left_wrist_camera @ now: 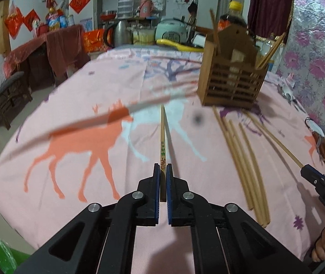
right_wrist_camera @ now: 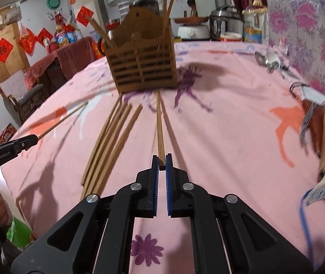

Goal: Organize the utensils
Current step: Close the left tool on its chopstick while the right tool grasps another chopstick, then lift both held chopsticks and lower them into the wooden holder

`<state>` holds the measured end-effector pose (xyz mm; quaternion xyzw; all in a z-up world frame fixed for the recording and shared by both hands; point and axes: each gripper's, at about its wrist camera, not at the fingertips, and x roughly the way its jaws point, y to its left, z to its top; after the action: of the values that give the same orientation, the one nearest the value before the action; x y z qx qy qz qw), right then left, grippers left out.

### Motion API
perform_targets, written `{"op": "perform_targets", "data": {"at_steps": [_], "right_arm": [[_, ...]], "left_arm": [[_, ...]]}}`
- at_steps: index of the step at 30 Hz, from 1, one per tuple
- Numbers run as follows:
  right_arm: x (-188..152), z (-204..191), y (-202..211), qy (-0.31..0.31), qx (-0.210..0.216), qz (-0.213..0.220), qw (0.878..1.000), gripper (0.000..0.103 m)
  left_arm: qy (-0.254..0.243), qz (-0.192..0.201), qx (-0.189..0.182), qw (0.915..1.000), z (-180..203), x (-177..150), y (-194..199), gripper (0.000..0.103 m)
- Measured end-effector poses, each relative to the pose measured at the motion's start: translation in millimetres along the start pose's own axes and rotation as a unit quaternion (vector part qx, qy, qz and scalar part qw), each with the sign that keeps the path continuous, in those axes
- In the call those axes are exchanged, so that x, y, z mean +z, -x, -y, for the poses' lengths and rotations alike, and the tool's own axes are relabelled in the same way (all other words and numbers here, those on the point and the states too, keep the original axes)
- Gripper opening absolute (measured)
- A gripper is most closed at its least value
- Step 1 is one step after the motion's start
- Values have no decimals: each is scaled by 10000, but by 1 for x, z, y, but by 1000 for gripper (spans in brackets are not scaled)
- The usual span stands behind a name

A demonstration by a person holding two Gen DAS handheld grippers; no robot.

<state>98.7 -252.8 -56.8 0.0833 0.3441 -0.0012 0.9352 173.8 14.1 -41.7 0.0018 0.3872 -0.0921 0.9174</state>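
left gripper [left_wrist_camera: 162, 169] clamped on a printed chopstick [left_wrist_camera: 162, 141] pointing ahead above the pink bench cloth [left_wrist_camera: 71, 105]. right gripper [right_wrist_camera: 161, 159] likewise pinching a plain chopstick [right_wrist_camera: 159, 123] aimed at the wooden holder [right_wrist_camera: 141, 66]. between the two grippers, a loose bundle of chopsticks [right_wrist_camera: 109, 141] flat on the cloth, just short of the holder. straight ahead of the right gripper, holder upright, a few chopsticks [right_wrist_camera: 169, 2] leaning in its outer compartments. off to the right, metal spoons [right_wrist_camera: 269, 60] near the flowered wall.
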Motion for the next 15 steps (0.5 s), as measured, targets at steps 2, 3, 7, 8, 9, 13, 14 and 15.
{"op": "perform_targets", "data": {"at_steps": [2,3,7,8,9,13,14,15], "right_arm": [[8,0,7,30,-19,140,9999,7],[14,0,12,71,-30,249,9997,7],[36,0,29,116,-1,583,9982,6],[43,1,34,112,22,686,9976,6],[46,1,36,111,35,742,9972,6],[66,-1,49,133,139,991,9949,6],[70,-2,51,145,159,1028,9945,6],[73,-3,52,154,167,1059,9941,6]], "left_arm": [[-28,120,-30,9999,2,10,9,6],[-42,178,-46,9998,3,14,13,6],[-108,448,-139,9988,7,37,30,6],[-106,485,-176,9986,7,43,33,6],[-97,513,-218,9984,7,48,35,6],[-66,617,-378,9974,10,71,45,6],[-72,631,-399,9972,11,76,46,6],[-83,648,-415,9970,13,80,48,6]]}}
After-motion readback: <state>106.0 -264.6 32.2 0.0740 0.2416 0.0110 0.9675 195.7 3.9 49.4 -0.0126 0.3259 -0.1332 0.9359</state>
